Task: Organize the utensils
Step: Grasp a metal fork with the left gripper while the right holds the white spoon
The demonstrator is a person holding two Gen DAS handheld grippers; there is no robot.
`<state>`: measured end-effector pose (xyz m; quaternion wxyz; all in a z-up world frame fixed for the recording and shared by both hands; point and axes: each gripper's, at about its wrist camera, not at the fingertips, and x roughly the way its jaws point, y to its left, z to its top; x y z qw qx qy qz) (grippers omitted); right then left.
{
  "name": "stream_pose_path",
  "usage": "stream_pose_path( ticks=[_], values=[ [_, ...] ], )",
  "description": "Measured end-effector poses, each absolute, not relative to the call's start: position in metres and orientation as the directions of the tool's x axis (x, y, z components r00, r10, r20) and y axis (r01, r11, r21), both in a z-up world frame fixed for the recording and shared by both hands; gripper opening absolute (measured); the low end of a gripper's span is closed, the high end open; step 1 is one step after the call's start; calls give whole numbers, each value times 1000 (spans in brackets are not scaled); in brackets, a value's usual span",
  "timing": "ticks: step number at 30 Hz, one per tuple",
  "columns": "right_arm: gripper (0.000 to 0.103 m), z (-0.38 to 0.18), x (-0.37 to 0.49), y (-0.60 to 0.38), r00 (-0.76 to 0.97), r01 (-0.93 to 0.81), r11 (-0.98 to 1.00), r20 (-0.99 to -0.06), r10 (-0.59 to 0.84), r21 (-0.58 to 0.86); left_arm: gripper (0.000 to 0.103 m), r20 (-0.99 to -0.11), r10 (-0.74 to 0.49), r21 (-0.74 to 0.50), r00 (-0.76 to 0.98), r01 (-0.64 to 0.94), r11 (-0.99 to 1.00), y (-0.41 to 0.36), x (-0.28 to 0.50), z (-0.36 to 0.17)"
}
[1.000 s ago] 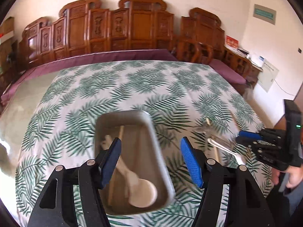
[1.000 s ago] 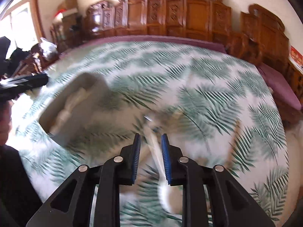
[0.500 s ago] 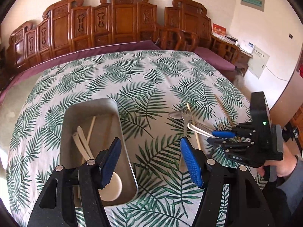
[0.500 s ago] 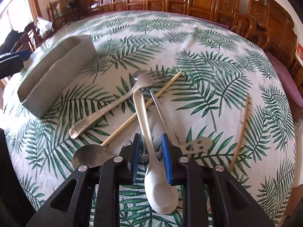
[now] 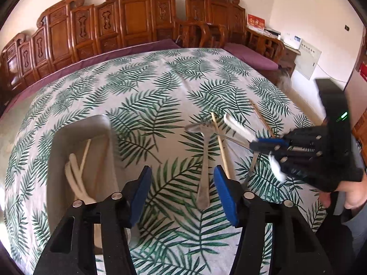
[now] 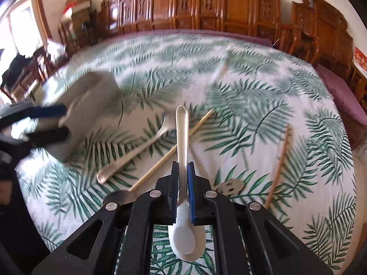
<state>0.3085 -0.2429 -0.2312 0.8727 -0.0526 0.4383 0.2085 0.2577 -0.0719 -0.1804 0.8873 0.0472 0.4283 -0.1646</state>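
My right gripper (image 6: 182, 183) is closing, and its pads pinch the neck of a white ceramic spoon (image 6: 182, 135) whose handle points away over the cloth. From the left wrist, that spoon (image 5: 238, 128) sticks out of the right gripper (image 5: 263, 145) at the right. My left gripper (image 5: 182, 194) is open with its jaws closing. The handle end of a long metal utensil (image 5: 204, 178) lies on the cloth between its pads, untouched. A grey tray (image 5: 57, 151) at the left holds white spoons (image 5: 73, 178) and chopsticks.
Loose on the palm-leaf tablecloth (image 5: 149, 87) lie a chopstick (image 6: 172, 153), a second chopstick (image 6: 279, 162) at the right and a slotted metal piece (image 6: 229, 186). Carved wooden chairs (image 5: 135, 16) ring the far side. A person's hand (image 5: 351, 197) holds the right gripper.
The left gripper has moved right, from over the tray to over the loose metal utensil, and its jaws have narrowed. The right gripper has shut on the white spoon and lifted it.
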Motion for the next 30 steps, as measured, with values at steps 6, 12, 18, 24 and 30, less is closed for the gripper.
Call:
stream_pose_path(
  ticks=[6, 12, 18, 24, 30],
  values=[
    [9, -219, 316, -270, 577, -343, 928, -747, 330, 145, 41, -812, -259, -65, 524, 360, 931, -100, 279, -201],
    [9, -223, 319, -274, 579, -334, 933, -752, 314, 133, 30, -844, -241, -64, 478, 358, 931, -121, 306, -226],
    [9, -227, 322, -281, 570, -318, 934, -754, 327, 165, 30, -860, -221, -52, 460, 352, 935, -136, 325, -239],
    [9, -226, 323, -284, 571, -311, 931, -745, 345, 192, 21, -870, -190, -22, 455, 349, 937, -147, 335, -249],
    [9, -225, 323, -282, 570, -316, 928, -743, 351, 197, 20, -868, -166, 2, 468, 338, 941, -149, 343, -252]
  ],
)
